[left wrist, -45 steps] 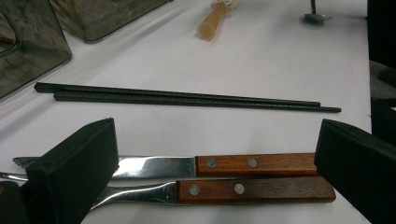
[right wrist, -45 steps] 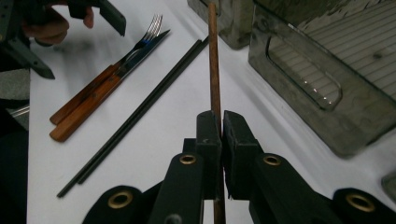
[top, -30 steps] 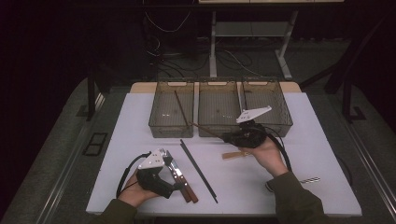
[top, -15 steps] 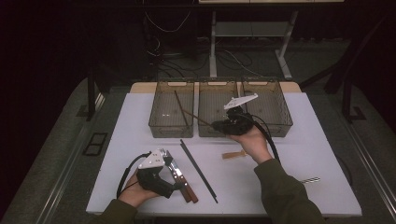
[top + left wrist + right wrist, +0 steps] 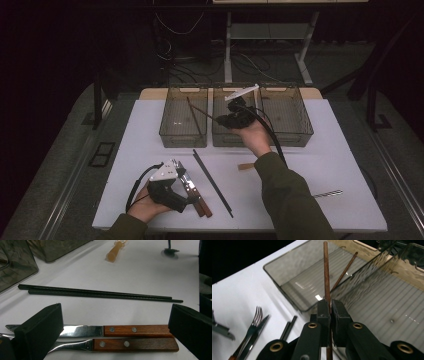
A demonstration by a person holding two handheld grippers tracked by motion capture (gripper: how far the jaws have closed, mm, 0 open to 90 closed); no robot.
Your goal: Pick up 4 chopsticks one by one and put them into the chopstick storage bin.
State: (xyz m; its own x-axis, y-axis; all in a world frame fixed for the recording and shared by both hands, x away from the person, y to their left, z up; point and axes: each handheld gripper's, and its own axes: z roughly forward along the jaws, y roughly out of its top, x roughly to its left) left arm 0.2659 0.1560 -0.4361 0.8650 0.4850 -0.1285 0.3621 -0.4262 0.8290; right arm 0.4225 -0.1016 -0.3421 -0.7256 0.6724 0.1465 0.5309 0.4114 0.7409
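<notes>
Over the bins: the right gripper (image 5: 222,119) is held above the middle bin (image 5: 220,136), near its left wall
Right jaws: pressed together on a brown chopstick (image 5: 326,277), which is pinched between the pads and points out past them toward the left bin (image 5: 287,270)
Left bin: a second brown chopstick (image 5: 344,271) is seen leaning inside it, apart from the held one
Left gripper (image 5: 187,192): kept low at the near edge of the white table (image 5: 325,165), over the cutlery
Left jaws: spread wide, with the wooden-handled knife (image 5: 120,330) and the wooden-handled fork (image 5: 120,344) lying between the pads, untouched
Black chopsticks (image 5: 100,293): laid side by side on the table just beyond the knife
Small tan piece (image 5: 113,253): left on the table farther off, near the bins
Right bin (image 5: 287,112): set just beside the middle bin
</notes>
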